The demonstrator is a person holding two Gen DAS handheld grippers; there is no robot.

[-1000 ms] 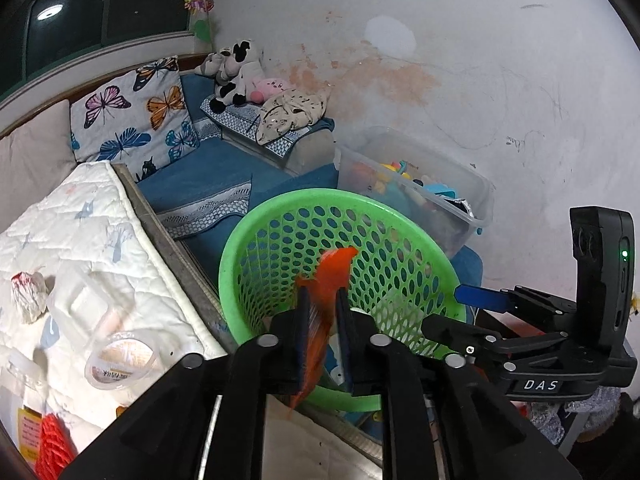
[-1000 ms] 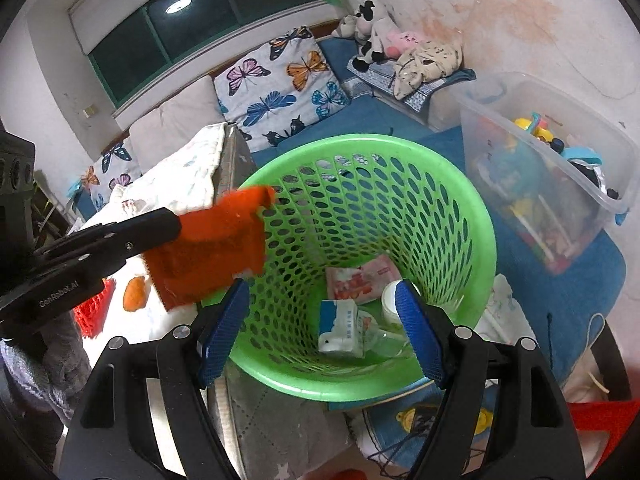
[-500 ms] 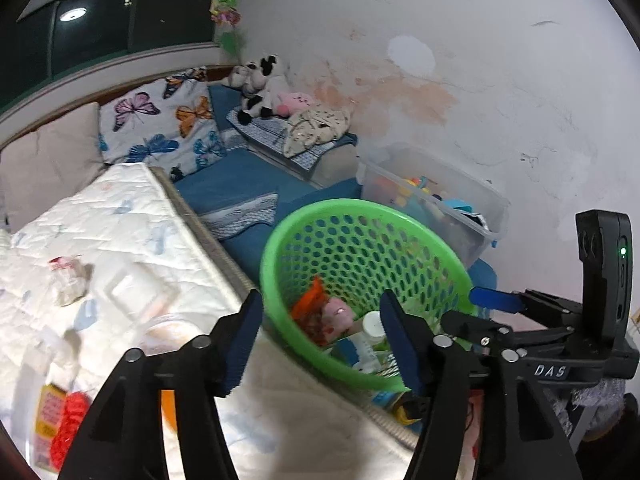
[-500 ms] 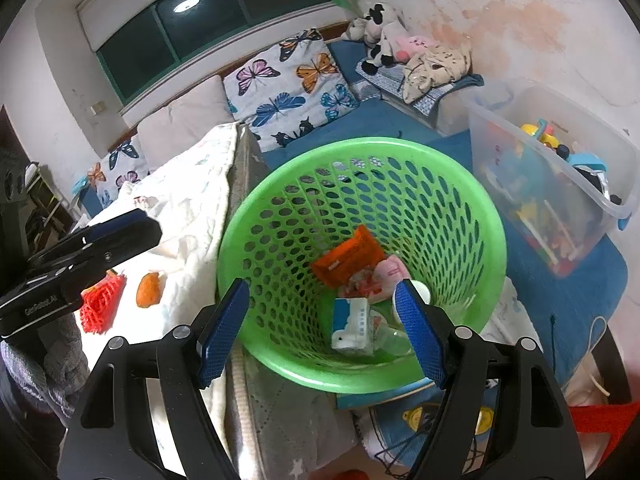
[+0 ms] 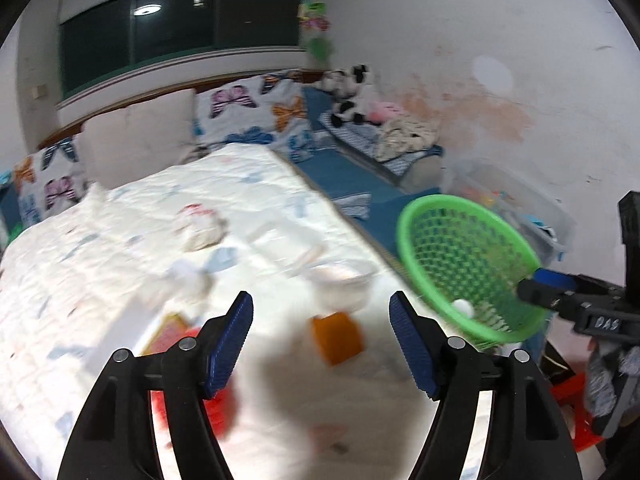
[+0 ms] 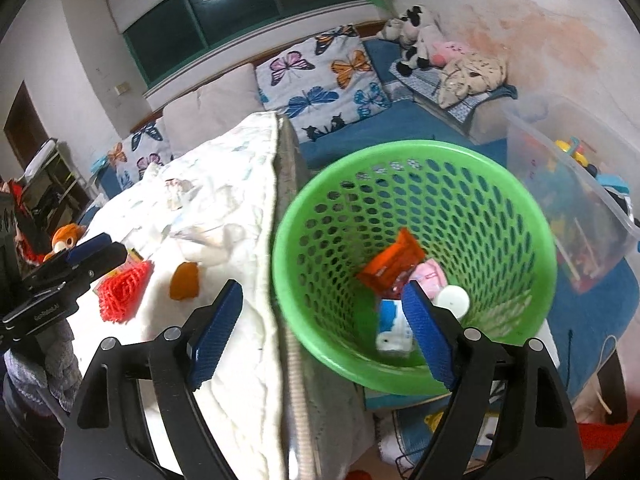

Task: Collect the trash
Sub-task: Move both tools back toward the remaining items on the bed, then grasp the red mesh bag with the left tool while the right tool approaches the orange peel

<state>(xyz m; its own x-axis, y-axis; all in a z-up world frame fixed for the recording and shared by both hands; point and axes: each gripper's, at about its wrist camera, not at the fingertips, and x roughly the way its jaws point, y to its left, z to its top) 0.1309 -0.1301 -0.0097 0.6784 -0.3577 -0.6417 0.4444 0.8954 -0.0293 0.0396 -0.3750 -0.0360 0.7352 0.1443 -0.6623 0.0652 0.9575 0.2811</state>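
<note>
Orange wrapper [image 6: 390, 266] now lies in the green basket [image 6: 412, 152]. My left claw [image 5: 320, 338], opening and empty, swings over the bed [image 5: 120, 240]; right claw [image 6: 320, 320] opening, empty. Next: line up on the orange scrap [image 5: 338, 338].

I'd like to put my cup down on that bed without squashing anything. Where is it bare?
The quilt is bare along its near edge, between the orange piece and the green basket, and at the far end toward the butterfly pillows. The middle is crowded: red mesh, wrappers and clear packaging.
</note>
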